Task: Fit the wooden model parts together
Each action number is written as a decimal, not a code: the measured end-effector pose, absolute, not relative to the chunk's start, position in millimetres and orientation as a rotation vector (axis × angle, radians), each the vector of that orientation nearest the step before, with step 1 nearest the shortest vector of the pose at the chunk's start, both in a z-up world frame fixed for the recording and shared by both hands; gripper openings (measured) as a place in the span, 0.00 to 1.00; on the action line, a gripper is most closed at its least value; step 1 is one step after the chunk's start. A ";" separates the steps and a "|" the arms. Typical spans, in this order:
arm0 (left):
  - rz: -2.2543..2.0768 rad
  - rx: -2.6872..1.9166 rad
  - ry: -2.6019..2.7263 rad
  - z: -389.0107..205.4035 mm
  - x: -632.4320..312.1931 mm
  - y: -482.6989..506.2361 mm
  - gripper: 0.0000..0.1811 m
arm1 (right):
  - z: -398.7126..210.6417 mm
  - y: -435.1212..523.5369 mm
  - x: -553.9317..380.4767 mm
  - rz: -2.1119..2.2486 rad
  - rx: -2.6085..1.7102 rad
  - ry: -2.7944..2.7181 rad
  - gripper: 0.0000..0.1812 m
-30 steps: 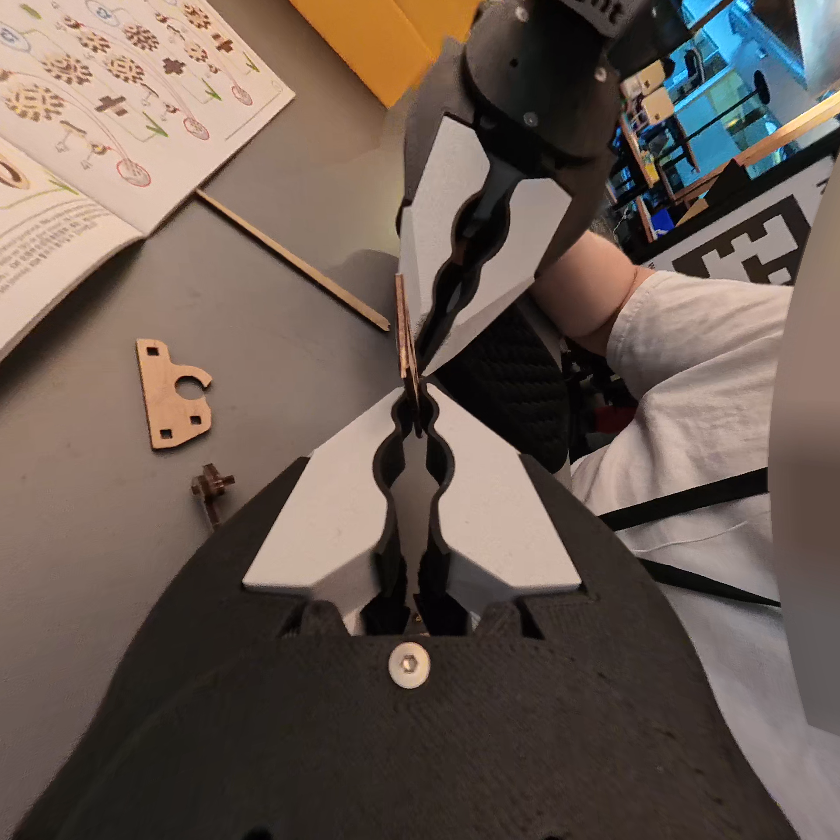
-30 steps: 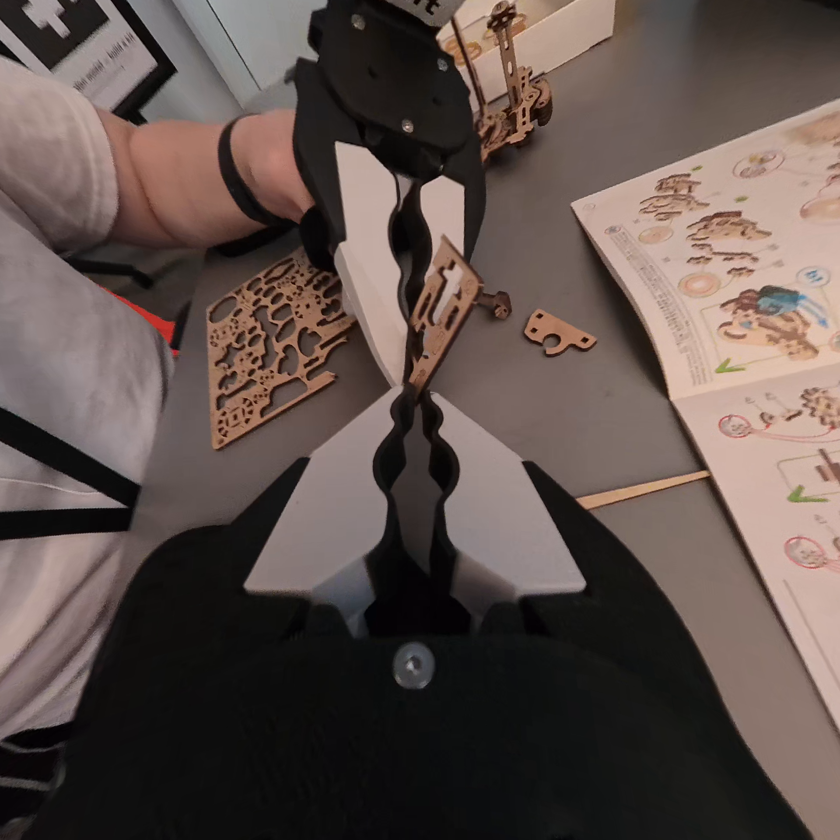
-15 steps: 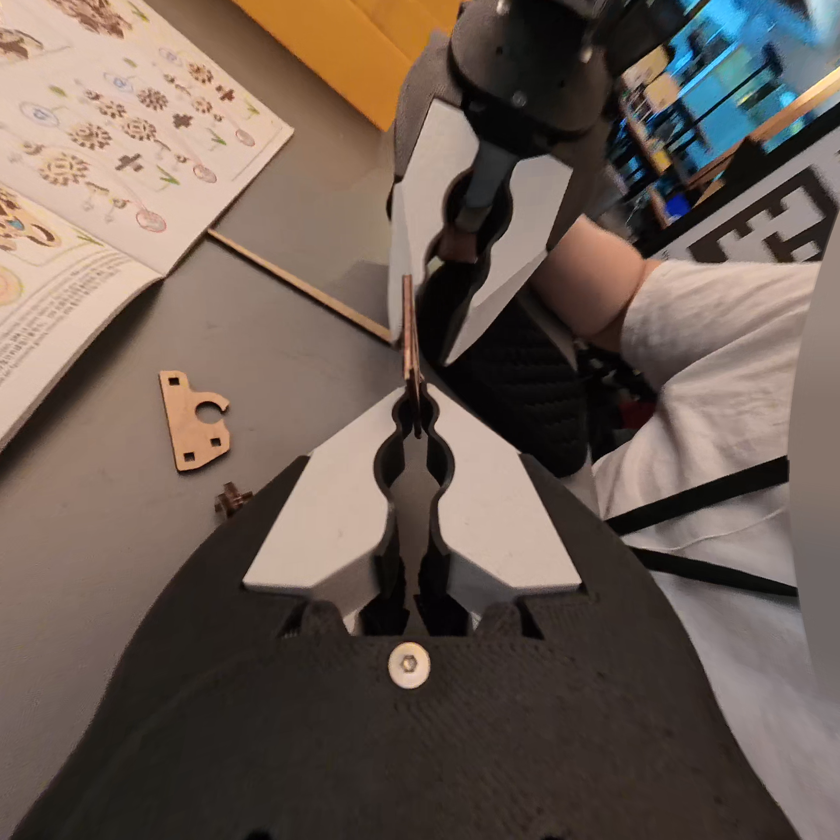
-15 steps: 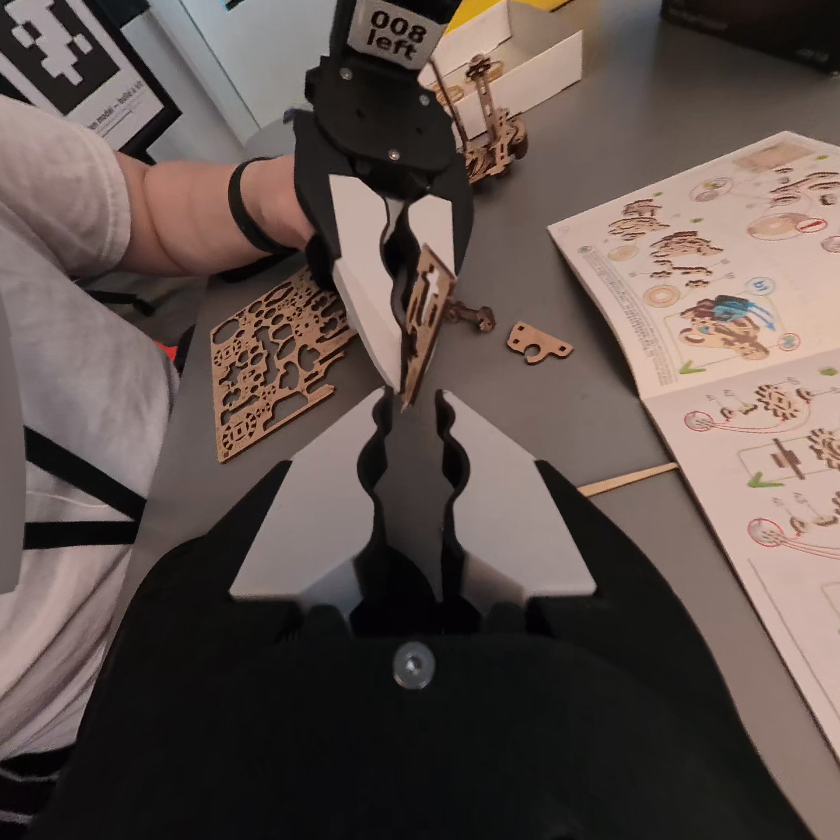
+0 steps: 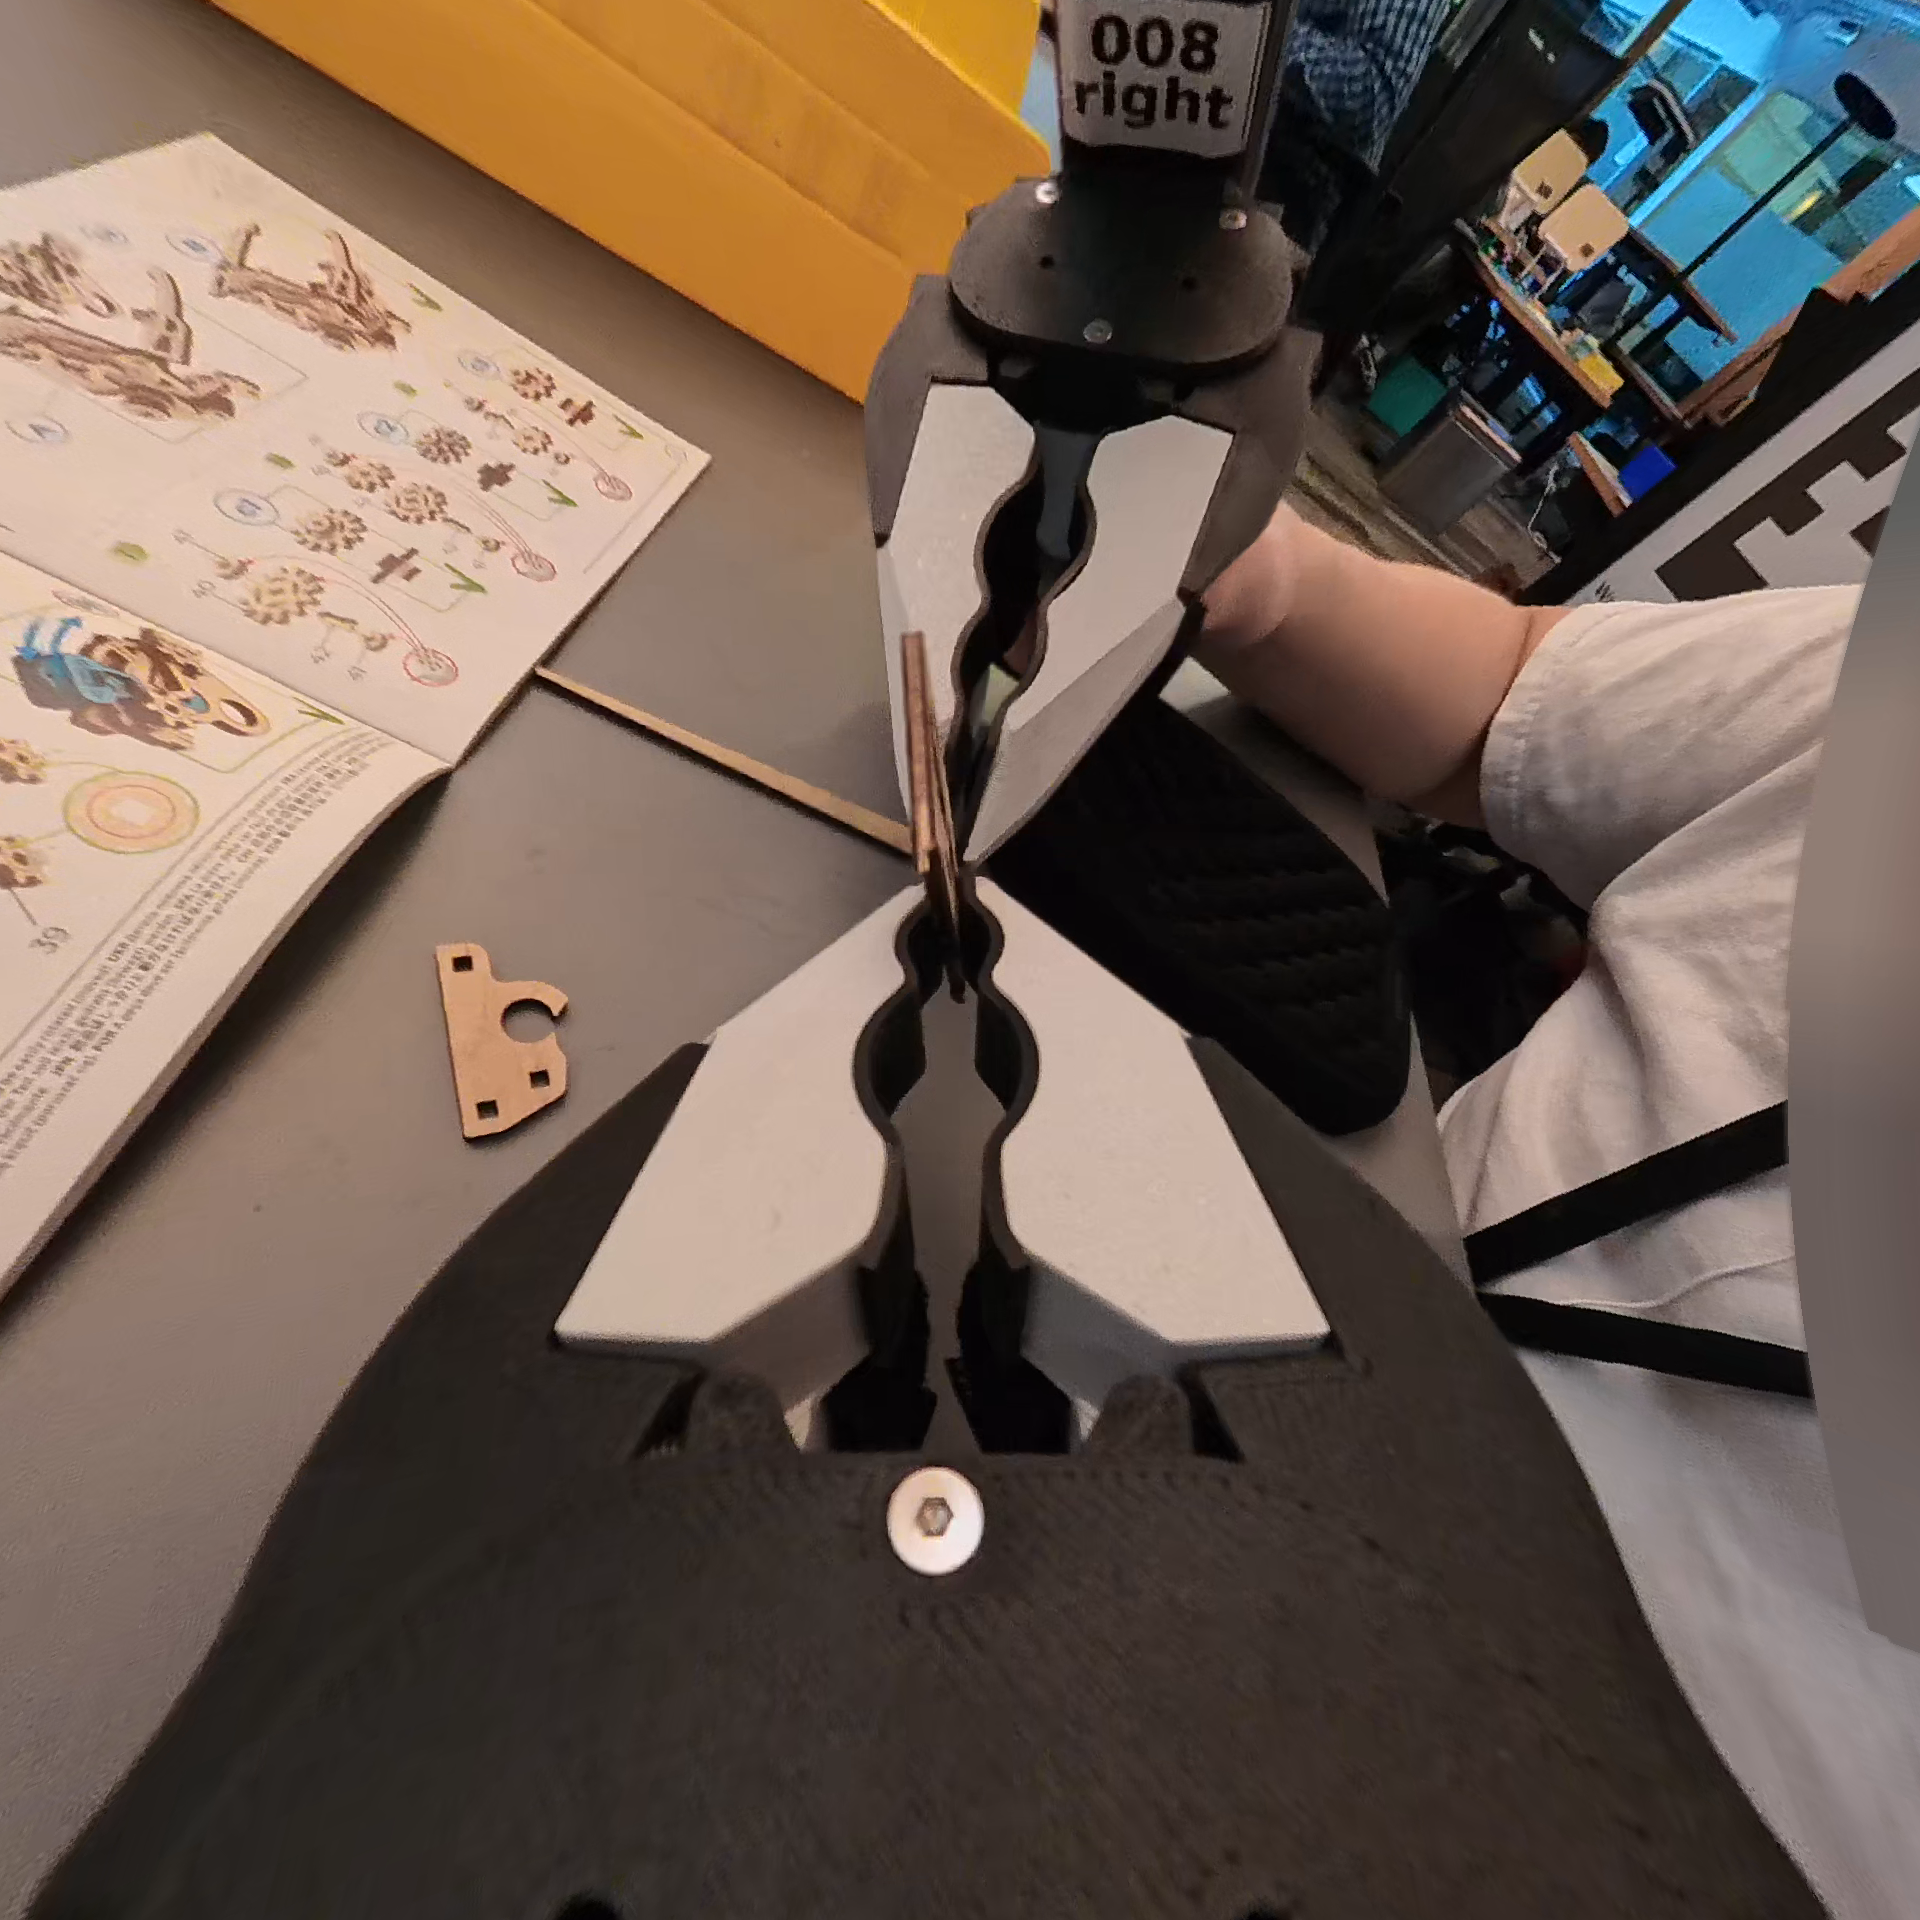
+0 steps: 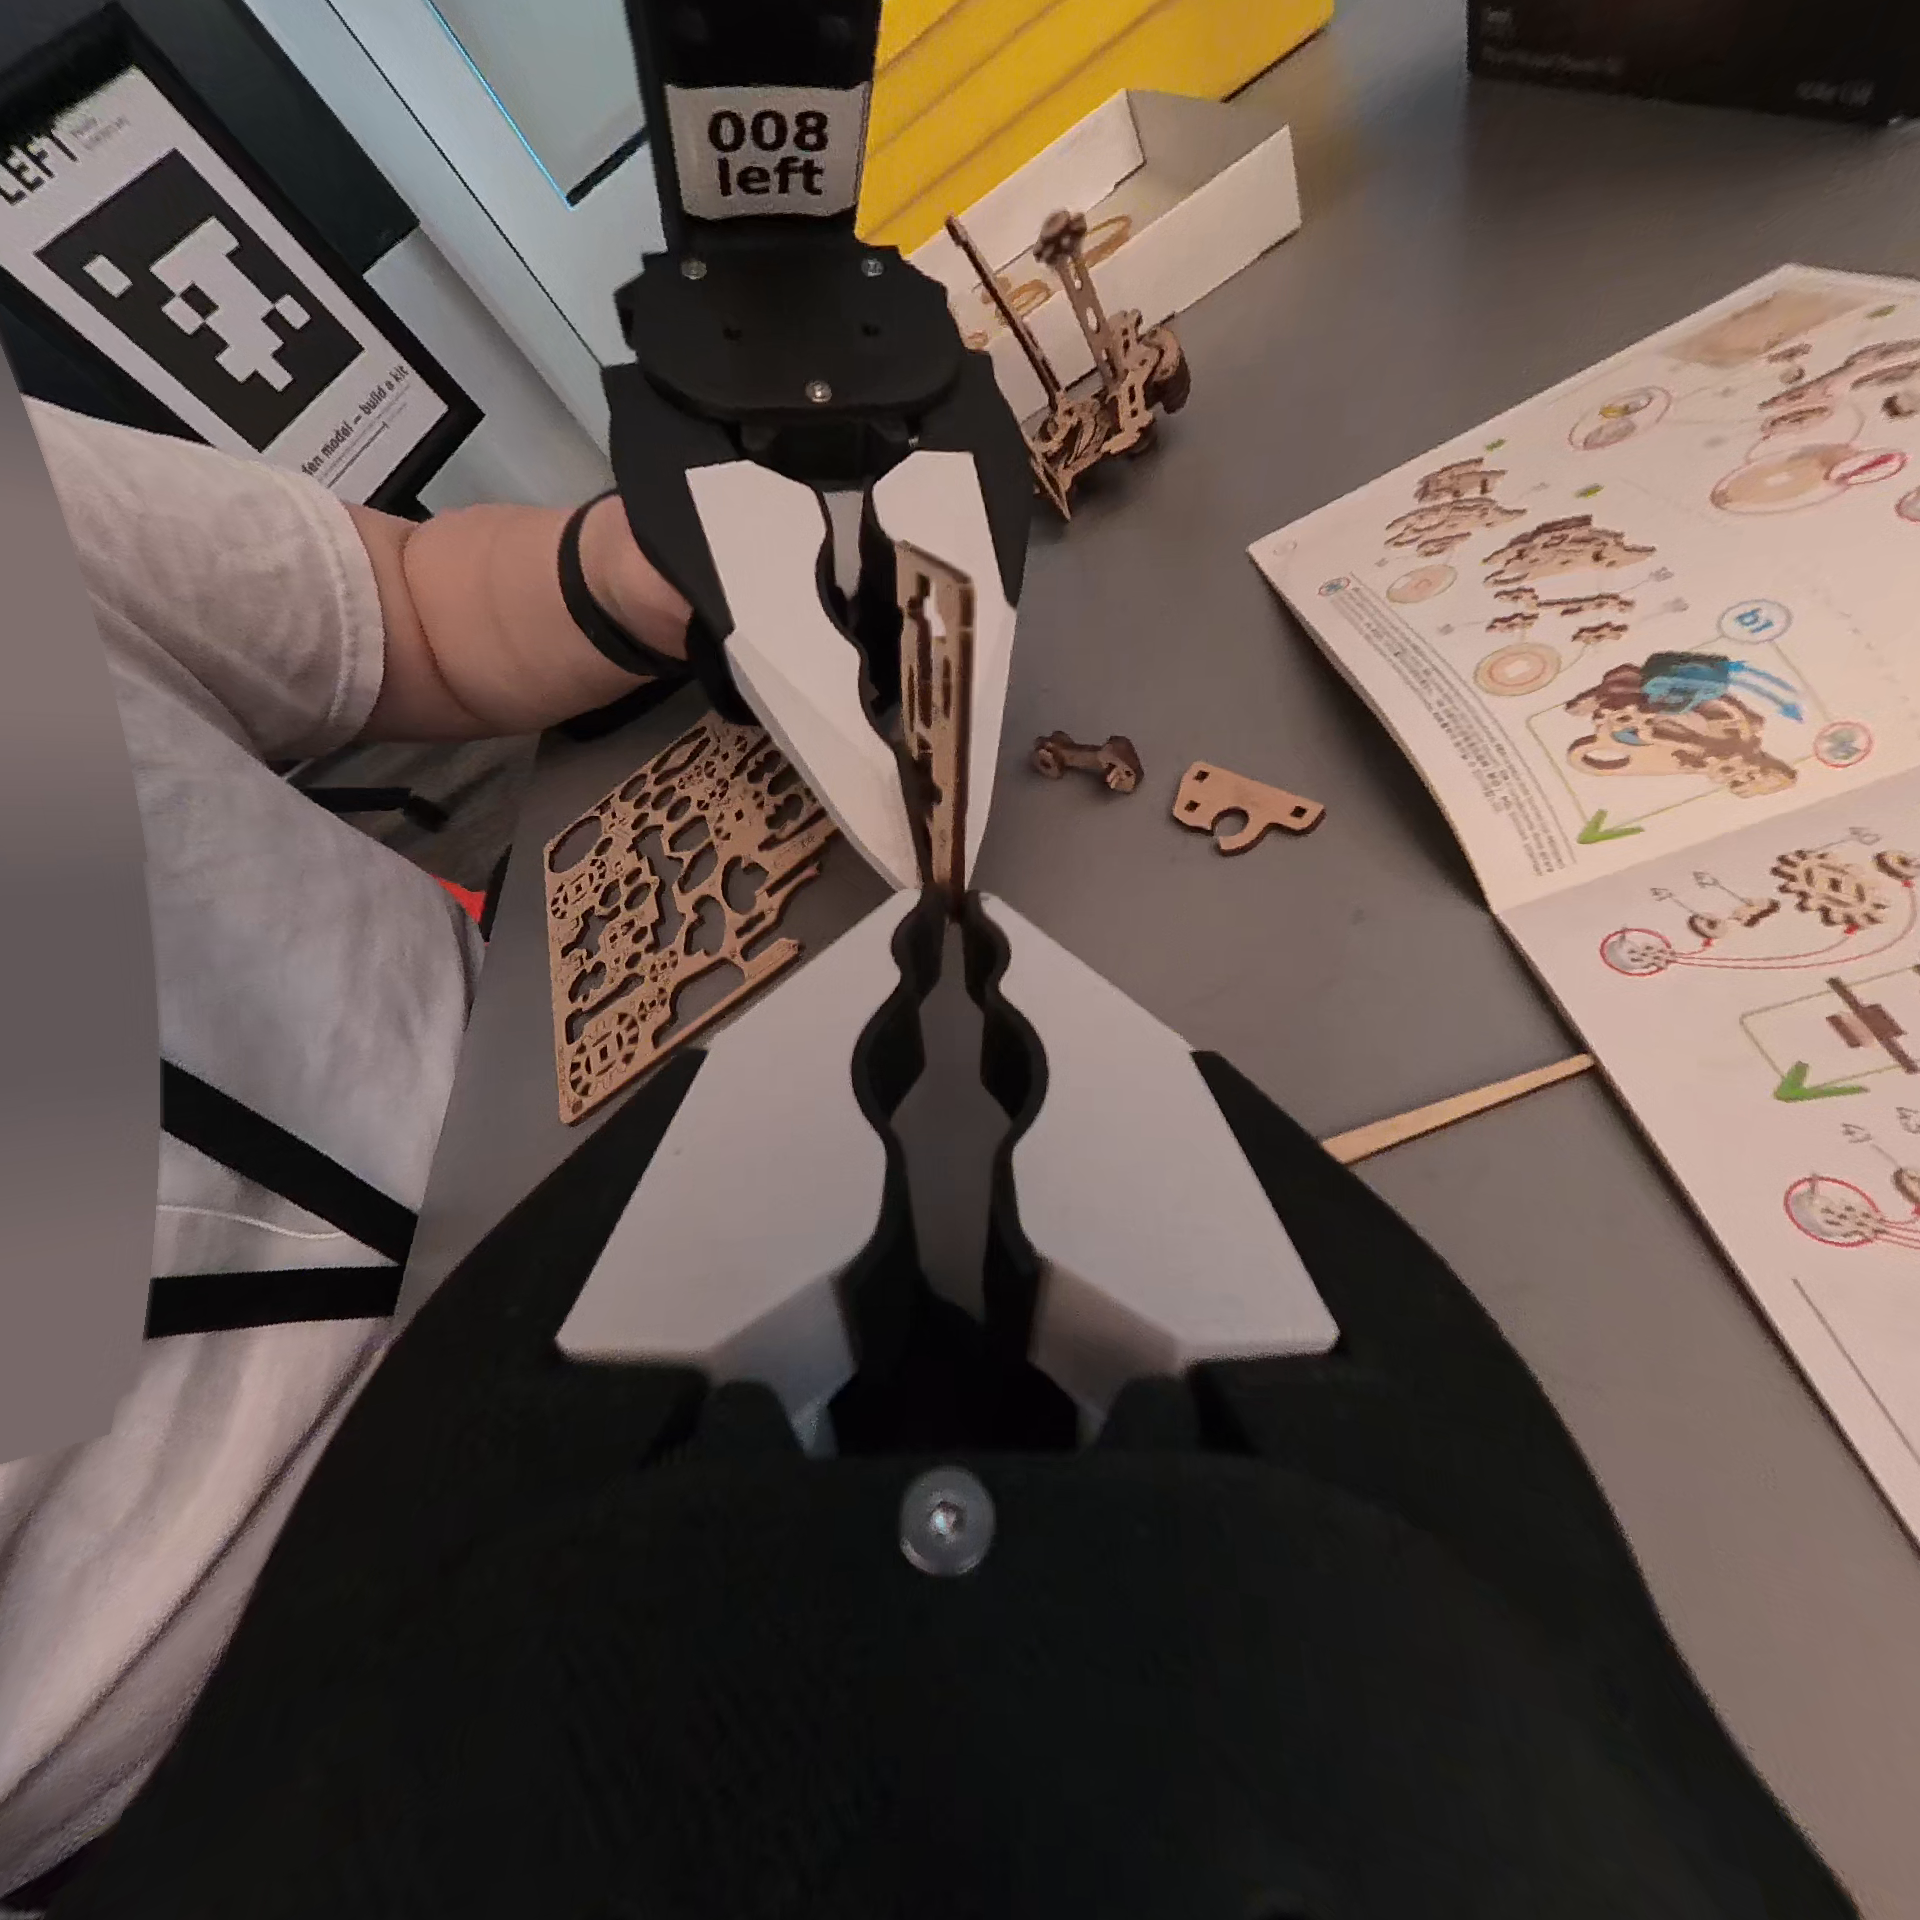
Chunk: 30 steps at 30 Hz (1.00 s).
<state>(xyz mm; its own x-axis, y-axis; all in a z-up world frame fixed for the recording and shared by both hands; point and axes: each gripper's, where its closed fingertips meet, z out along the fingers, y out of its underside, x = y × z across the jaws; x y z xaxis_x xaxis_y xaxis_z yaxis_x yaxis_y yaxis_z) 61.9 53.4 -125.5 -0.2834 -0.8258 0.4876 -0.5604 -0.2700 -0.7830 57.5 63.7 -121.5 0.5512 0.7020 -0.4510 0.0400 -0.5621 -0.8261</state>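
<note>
A thin wooden plate with cut-out slots [image 6: 940,707] stands upright between the two grippers, which face each other tip to tip. It shows edge-on in the left wrist view [image 5: 925,748]. My left gripper [image 5: 948,914] is shut on the plate's lower end. My right gripper [image 6: 943,909] is shut on the same lower end from the opposite side. A small wooden bracket [image 5: 499,1039] lies flat on the grey table [image 5: 260,1403]. It also shows in the right wrist view [image 6: 1247,805], next to a small dark wooden axle piece [image 6: 1086,758].
An open instruction booklet [image 6: 1662,727] lies beside the parts. A punched-out wooden sheet [image 6: 665,914] lies by the person's arm. A partly built model [image 6: 1091,395] stands near a white box [image 6: 1195,208]. A thin stick [image 5: 727,758] and a yellow box [image 5: 675,156] are nearby. The small wooden bracket [image 5: 499,1039] is about equally far from each gripper, around 9 cm. The right camera catches it too, in the right wrist view [image 6: 1235,806].
The right gripper was open half a second ago and has shut again on the plate's lower end. The plate now stands more upright. The left gripper has kept its hold.
</note>
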 end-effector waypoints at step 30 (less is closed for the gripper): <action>-1.700 -1.674 1.658 -114.8 63.7 52.8 0.00 | -109.2 63.0 59.3 1.068 -1.871 -0.633 0.00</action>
<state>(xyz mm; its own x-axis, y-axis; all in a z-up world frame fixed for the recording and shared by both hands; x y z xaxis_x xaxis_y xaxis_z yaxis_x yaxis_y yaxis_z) 63.7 52.8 -114.8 -0.3177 -0.7854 0.5312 -0.5116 -0.3297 -0.7934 59.3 63.0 -109.2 0.5037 0.7528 -0.4238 0.0103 -0.4957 -0.8684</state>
